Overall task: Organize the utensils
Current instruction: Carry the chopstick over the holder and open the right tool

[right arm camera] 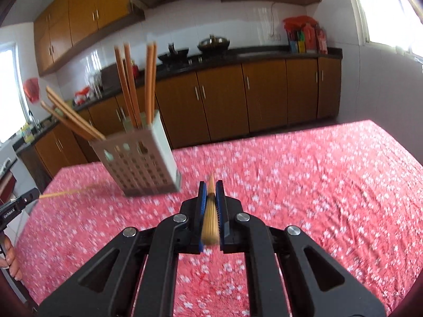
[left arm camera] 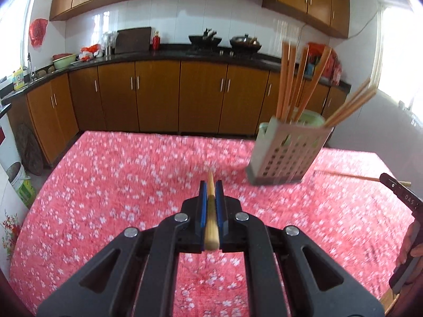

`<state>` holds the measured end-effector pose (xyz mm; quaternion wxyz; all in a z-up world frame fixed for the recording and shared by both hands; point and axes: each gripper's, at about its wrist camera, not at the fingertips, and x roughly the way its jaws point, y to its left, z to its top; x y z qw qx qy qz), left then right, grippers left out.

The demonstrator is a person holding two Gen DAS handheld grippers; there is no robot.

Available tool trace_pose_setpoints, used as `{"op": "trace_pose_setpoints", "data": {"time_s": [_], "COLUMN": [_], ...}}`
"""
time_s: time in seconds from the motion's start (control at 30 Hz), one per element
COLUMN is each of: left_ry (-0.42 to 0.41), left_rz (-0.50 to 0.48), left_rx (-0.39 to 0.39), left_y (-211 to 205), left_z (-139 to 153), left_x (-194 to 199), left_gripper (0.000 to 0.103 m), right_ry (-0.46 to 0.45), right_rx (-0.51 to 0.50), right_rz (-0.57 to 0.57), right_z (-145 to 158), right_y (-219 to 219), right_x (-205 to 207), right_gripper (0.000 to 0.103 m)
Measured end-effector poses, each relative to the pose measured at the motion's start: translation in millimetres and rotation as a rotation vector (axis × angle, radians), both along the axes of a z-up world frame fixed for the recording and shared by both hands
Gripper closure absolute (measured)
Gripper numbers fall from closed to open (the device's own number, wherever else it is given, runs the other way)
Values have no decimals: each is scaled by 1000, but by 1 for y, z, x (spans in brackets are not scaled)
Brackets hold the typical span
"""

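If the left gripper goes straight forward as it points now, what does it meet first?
Probably the red floral tablecloth. The left gripper, shut on a chopstick, aims left of the utensil holder, so it likely passes beside it; depth is unclear.

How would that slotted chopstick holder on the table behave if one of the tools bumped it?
The chopstick holder looks like thin perforated plastic, so probably light and easy to slide on the floral tablecloth. It is tall on a small base, and the long chopsticks stand well above its rim, some leaning outward, so a knock near the top might tip it.
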<state>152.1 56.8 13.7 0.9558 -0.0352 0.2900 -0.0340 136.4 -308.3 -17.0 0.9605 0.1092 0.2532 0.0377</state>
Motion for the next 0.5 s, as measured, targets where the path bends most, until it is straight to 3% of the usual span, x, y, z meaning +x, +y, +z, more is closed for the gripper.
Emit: {"op": "trace_pose_setpoints", "data": {"time_s": [0.2,0.5], "left_ry": [-47,-127], "left_rz": [-18,-134], "left_rx": [-11,-40], "left_y": [-3,-24], "left_z": [25,80], "left_x": [1,-6], "left_gripper": [96,96], "right_ry": [-69,-195], "right_rx": [30,44], "right_rz": [8,83], "right_z": [29,85], "right_y": [0,16], "right_x": [-1,-9], "right_gripper": [95,95]}}
